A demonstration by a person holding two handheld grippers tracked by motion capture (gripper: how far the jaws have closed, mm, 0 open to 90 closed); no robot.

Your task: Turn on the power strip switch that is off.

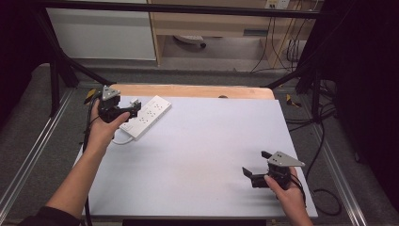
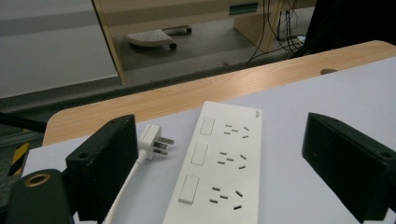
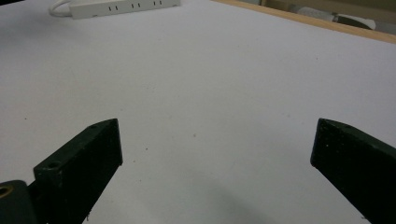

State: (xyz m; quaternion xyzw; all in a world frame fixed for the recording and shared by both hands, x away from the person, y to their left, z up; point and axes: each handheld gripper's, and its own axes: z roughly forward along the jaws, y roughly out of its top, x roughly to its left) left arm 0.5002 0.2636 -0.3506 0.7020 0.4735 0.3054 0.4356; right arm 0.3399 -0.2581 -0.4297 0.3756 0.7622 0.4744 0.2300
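Note:
A white power strip (image 1: 147,116) lies at the far left of the white table mat (image 1: 202,155), its white cable and plug (image 2: 156,143) beside it. My left gripper (image 1: 132,108) hovers over the strip's near end, jaws open. In the left gripper view the power strip (image 2: 222,163) lies between and below the two black jaws, untouched. My right gripper (image 1: 254,168) is held near the table's front right, open and holding nothing. From the right gripper view the power strip (image 3: 122,7) lies far off at the top left.
A strip of bare wooden tabletop (image 1: 193,91) runs along the far edge of the mat. Black frame bars (image 1: 66,61) stand at the back left and right. Cables (image 1: 324,141) trail down the right side. A wooden cabinet (image 1: 211,28) stands beyond the table.

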